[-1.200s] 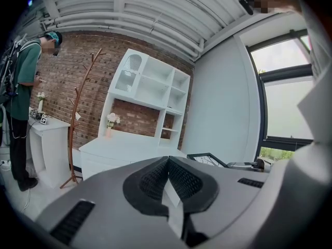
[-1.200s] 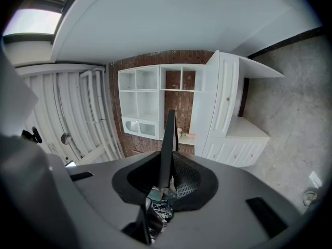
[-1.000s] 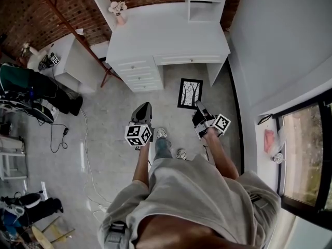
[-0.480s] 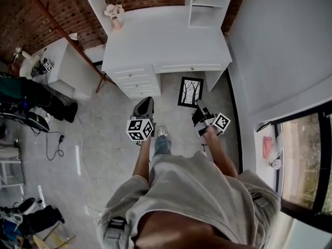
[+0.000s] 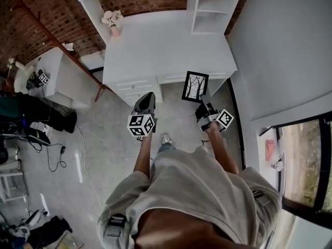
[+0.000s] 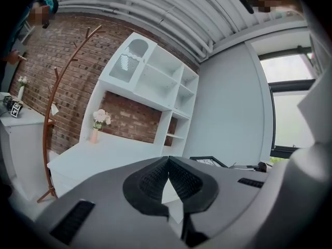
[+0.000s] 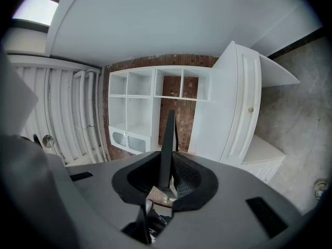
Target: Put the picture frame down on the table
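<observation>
The picture frame (image 5: 195, 86), black-edged with a tree print, hangs upright over the front right edge of the white desk (image 5: 161, 40). My right gripper (image 5: 201, 103) is shut on its lower edge. In the right gripper view the frame (image 7: 167, 139) shows edge-on, rising from between the jaws of that gripper (image 7: 165, 183). My left gripper (image 5: 147, 97) is shut with nothing in it, held in front of the desk drawers to the left of the frame. In the left gripper view the jaws of this gripper (image 6: 168, 162) meet at their tips, with the desk top (image 6: 98, 157) and the frame (image 6: 207, 161) beyond.
A vase of pale flowers (image 5: 112, 21) stands at the desk's back left. A white shelf unit (image 5: 210, 7) sits on the back right. A wooden coat stand (image 5: 52, 35) and a low white cabinet (image 5: 62, 71) are to the left. A grey wall (image 5: 280, 45) runs along the right.
The right gripper has carried the frame up and forward, from low in front of the desk to over its front edge. The person has stepped closer; the left gripper moved along.
</observation>
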